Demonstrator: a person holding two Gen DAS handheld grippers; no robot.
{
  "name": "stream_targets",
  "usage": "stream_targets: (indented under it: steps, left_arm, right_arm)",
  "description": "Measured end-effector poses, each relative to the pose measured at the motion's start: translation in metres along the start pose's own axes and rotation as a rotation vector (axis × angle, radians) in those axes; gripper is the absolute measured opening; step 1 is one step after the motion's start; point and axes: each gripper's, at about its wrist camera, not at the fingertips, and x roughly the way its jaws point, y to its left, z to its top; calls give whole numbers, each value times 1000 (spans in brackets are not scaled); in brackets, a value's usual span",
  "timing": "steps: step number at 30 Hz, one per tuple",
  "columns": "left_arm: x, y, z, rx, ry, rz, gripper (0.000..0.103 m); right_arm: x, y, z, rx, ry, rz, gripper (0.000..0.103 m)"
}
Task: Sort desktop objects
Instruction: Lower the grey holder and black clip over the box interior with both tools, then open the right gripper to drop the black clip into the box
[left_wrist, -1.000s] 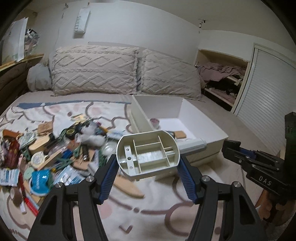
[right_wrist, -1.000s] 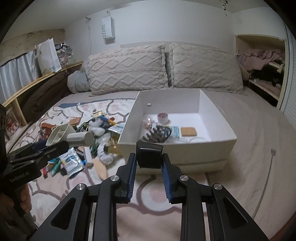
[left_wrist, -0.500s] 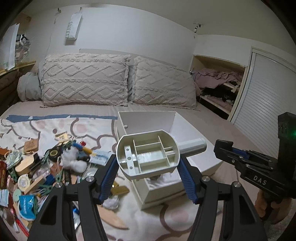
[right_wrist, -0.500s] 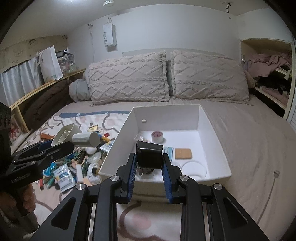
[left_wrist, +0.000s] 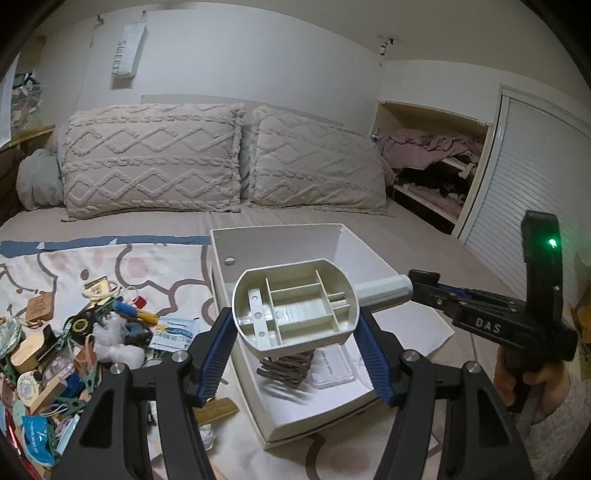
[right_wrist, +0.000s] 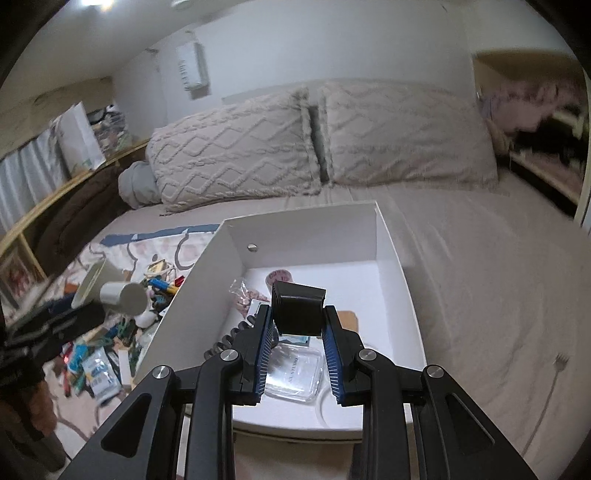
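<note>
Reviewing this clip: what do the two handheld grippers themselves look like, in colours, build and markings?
Both grippers, left gripper and right gripper, are matte black linkage frames with silver pivot bolts and blue ribbed finger pads. Seen from the left wrist camera, the right unit's body carries white "DAS" lettering and a lit green LED, and a bare hand grips its handle. No cables show.

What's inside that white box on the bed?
In the white box: a tape roll, a clear case, a tan card, a dark coiled clip and a small bag. The right gripper and its black block cover the middle.
</note>
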Motion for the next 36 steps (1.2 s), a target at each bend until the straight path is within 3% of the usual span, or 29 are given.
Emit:
stream_targets:
  steps: [15,24,36]
  left_arm:
    - [37,-23,14,33,24,-6,64]
    - [55,-38,4,57,63,-2,64]
    - [71,-44,-14,30,161,43,64]
  right_arm:
    - [24,-12,8,-17,128,-5,28]
    - [54,-21,-3,-7,286,-29,27]
    - [52,-31,0,-9,316,-34,28]
